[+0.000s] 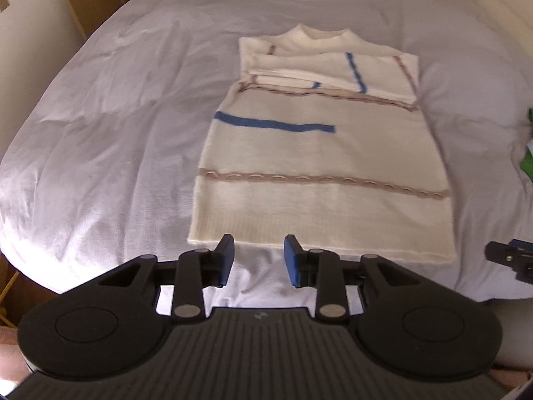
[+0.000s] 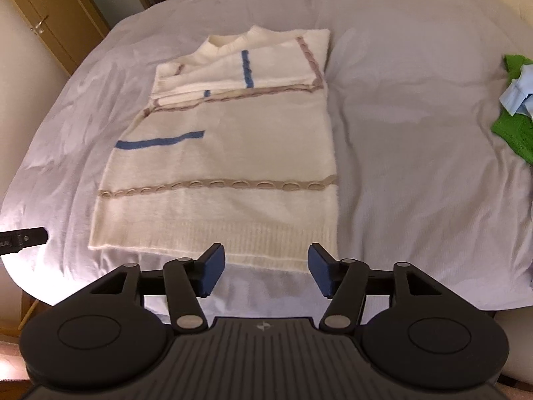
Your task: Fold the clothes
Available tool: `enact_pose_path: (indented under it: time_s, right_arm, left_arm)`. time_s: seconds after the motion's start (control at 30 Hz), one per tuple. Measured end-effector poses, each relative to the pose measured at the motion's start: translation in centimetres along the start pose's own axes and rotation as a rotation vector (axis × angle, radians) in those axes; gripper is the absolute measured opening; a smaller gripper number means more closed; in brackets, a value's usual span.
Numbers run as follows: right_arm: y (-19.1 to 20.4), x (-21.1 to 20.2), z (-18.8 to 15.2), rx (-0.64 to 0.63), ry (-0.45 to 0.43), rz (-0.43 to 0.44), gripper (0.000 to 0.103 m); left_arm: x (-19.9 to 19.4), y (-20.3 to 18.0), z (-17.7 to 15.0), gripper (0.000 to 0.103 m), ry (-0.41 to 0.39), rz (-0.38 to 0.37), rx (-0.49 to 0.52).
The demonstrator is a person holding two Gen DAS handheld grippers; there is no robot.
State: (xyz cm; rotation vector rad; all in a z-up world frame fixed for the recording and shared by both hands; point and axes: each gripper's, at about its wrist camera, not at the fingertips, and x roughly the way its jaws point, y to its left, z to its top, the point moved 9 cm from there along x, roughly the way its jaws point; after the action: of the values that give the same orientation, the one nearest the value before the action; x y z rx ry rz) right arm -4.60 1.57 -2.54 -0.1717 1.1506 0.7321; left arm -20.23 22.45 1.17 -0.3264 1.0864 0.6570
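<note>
A cream sweater (image 1: 319, 173) lay flat on the bed (image 1: 110, 140), sleeves folded in across the chest, its ribbed hem nearest the cameras and its collar at the far end. The left gripper (image 1: 259, 261) hung above the near edge of the bed, its jaws apart with nothing between them; the hem lay just beyond the blue pads (image 1: 227, 261), seen above them and reaching off to the right. The right gripper (image 2: 266, 271) also had its jaws apart, wider, and empty, with the hem's right part showing through the gap and just past it. A green garment (image 2: 513, 126) and a pale blue cloth (image 2: 519, 90) sat well off to the right on the bed.
</note>
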Motion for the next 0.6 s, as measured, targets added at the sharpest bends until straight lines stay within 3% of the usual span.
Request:
enact_pose_path:
  time_s: [0.27, 0.6]
  right_arm:
    - [1.2, -2.2, -0.8, -0.001, 0.006, -0.023, 0.07]
    - [3.1, -3.3, -0.9, -0.003, 0.017, -0.051, 0.082]
  left_arm:
    - [-1.6, -1.5, -0.8, 0.03, -0.003, -0.027, 0.038]
    - [-2.5, -0.8, -2.0, 0.032, 0.006, -0.018, 0.051]
